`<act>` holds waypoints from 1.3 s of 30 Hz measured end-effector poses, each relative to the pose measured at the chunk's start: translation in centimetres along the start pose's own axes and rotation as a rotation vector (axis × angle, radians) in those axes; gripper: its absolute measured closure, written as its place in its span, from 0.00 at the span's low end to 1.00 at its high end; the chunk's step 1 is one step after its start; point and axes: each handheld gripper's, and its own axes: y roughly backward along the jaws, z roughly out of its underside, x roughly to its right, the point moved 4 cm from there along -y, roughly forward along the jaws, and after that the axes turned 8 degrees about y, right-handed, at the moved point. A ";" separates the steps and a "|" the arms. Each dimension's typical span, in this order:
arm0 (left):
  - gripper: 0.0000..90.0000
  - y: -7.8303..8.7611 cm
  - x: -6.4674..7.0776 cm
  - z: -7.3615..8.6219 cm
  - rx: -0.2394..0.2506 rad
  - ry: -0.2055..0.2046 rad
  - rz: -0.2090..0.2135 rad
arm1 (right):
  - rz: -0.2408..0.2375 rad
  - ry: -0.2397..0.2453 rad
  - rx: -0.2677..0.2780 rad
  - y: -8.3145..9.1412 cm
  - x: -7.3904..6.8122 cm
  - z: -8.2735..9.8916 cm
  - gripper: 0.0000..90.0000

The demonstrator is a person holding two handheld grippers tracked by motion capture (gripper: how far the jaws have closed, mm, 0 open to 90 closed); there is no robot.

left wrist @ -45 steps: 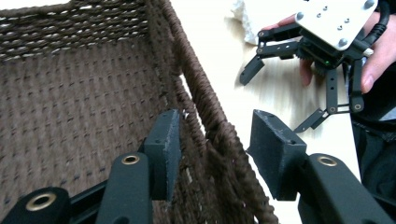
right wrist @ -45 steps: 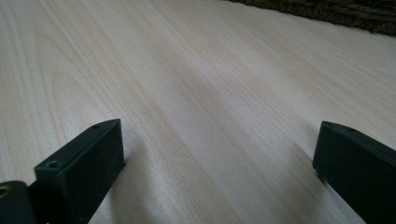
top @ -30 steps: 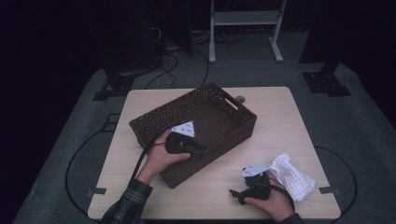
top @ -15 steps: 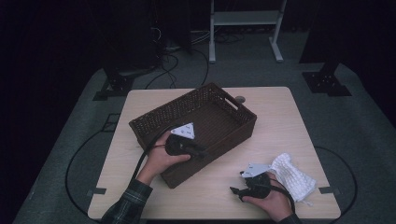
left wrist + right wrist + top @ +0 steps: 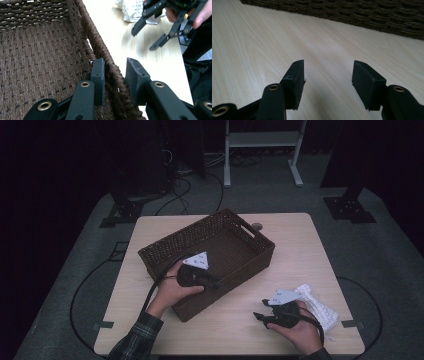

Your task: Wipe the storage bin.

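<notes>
Right gripper (image 5: pixel 263 312): near edge of table, held in right hand (image 5: pixel 295 330). Its jaws have just been closing; we see them half wide now, w/ nothing between, only bare wood under them in the right gripper view.

White cloth (image 5: pixel 315 307): crumpled, waffle-like texture, lies at near right corner of the table, just behind the right hand and touching it. We cannot tell if it hangs over the edge.

Table (image 5: pixel 300 255): light wood, rounded corners. Open room: we see a free strip between basket and near edge, and a wide free area on the right side, behind the cloth.

Left gripper (image 5: pixel 113 72): jaws narrow and clamped on near wall of the basket, one pad (image 5: pixel 98 75) inside, other one outside; in the left gripper view the woven rim sits between them.

Left hand (image 5: pixel 172 290): comes from bottom left, plaid sleeve, wrist about level, gripper points forward to the basket.

Basket (image 5: pixel 220 227): dark brown wicker, rectangular, w/ handle cut-out at the far end. It stands turned diagonal on the table, center-left. Inside is empty as far as we see.
</notes>
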 end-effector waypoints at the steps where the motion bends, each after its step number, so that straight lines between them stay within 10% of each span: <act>1: 0.76 0.0 0.0 0.0 0.002 -0.002 -0.001 | 0.012 -0.013 0.009 0.5 0.3 -0.1 0.48; 39: 0.76 0.0 0.1 0.1 -0.002 0.004 -0.005 | 0.194 -0.098 0.059 5.6 4.9 1.4 0.45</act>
